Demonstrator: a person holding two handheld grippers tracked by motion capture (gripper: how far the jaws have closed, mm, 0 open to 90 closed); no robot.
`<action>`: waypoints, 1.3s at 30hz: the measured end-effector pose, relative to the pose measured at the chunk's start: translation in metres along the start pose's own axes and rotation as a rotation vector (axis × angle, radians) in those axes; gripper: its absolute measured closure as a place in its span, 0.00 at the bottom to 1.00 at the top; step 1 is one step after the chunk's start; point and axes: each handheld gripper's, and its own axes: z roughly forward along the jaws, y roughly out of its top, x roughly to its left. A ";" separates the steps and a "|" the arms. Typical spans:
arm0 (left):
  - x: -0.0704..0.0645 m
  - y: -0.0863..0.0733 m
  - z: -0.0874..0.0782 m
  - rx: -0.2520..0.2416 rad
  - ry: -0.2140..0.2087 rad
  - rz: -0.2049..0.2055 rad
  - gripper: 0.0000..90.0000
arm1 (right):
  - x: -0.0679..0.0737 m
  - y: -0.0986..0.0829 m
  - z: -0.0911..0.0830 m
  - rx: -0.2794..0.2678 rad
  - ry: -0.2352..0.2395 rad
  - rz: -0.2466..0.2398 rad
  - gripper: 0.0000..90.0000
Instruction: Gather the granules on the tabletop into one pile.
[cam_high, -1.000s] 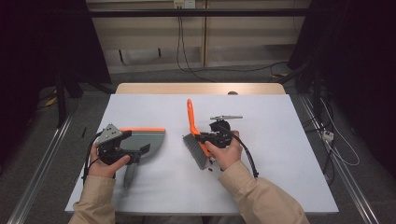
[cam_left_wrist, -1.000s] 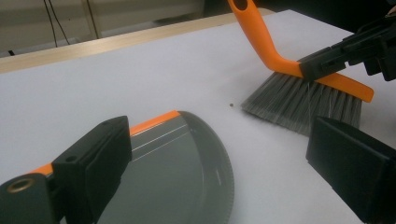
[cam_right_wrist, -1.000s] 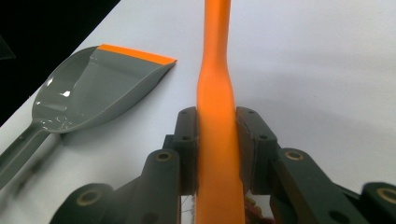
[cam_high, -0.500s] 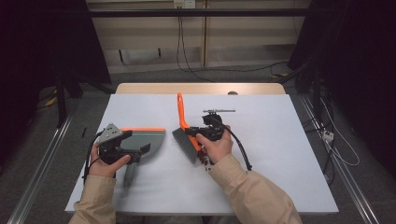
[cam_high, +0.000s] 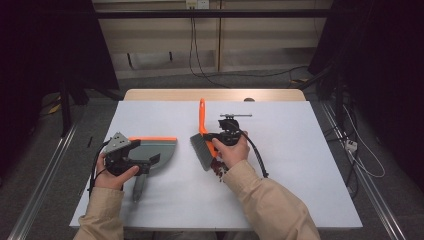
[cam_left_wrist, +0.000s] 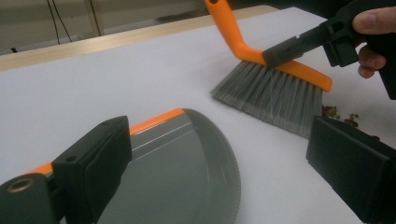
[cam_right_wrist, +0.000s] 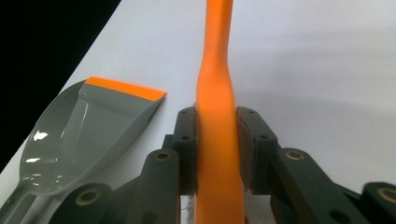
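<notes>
1. Desk (cam_high: 300, 150): white top, carrying a dustpan, a brush and a small scatter of crumbs.
2. Brush (cam_left_wrist: 273, 91): orange handle, grey bristles. In the right gripper view the handle (cam_right_wrist: 215, 116) sits clamped between the two fingers (cam_right_wrist: 187, 149), pads pressed flat against both sides. Bristles point down toward the desk, toward the dustpan side of the crumbs.
3. Right gripper (cam_high: 216, 140): held in the person's right hand near the middle of the desk, closed tight on the brush handle.
4. Crumbs (cam_left_wrist: 338, 113): small brown bits lying on the desk just behind the bristles, beside the right hand; seen also in the high view (cam_high: 218, 169). None lie in the dustpan as far as can be seen.
5. Dustpan (cam_high: 156, 151): grey with an orange edge, lying flat on the desk left of the brush and apart from it; its grey handle points back toward the person.
6. Left gripper (cam_high: 152, 159): held in the left hand at the dustpan. Its fingers (cam_left_wrist: 93, 163) stand wide apart in the left gripper view, with the pan between and beneath them; nothing is pinched.
7. Progress, as judged: early. Brush is in hand; dustpan not yet gripped; crumbs are unswept. Left to do: hold the pan steady, sweep the crumbs across the gap into it.
</notes>
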 end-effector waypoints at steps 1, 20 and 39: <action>-0.001 0.000 0.000 0.001 -0.001 -0.002 0.08 | -0.003 -0.002 -0.004 -0.005 -0.004 0.006 0.79; -0.004 0.001 0.004 0.012 -0.008 0.010 0.08 | 0.000 0.002 -0.051 -0.115 0.138 -0.023 0.80; -0.002 0.000 0.005 0.019 -0.006 0.006 0.08 | -0.051 0.027 -0.059 -0.064 -0.064 -0.403 0.80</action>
